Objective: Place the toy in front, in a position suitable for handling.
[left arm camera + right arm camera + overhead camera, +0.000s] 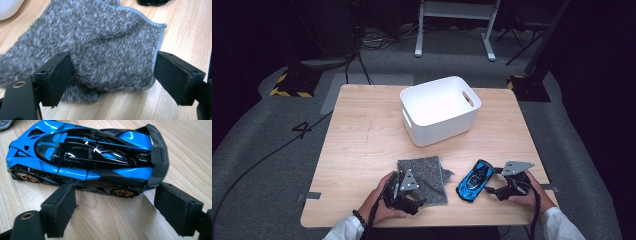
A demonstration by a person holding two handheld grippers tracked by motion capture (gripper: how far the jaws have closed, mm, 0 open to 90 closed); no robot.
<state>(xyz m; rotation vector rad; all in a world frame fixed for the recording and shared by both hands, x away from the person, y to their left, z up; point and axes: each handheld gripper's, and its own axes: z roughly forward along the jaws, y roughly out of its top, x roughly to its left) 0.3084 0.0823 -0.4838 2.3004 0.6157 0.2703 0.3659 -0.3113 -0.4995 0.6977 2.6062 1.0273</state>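
A grey fuzzy cloth (424,177) lies rumpled near the table's front edge. In the left gripper view the cloth (100,50) spreads between and beyond my two black jaws. My left gripper (418,199) (112,80) stands open at the cloth's near edge, its pads wide apart and not pinching it. To the right a blue and black toy sports car (475,181) rests on the wood. My right gripper (488,189) (115,212) is open just short of the car (87,157), whose side faces the jaws with its rear wing toward the right jaw.
A white plastic bin (432,132) with handle slots stands at the back middle of the wooden table (362,140); its corner shows as a white patch (7,7). Cables and stands sit on the floor beyond the table.
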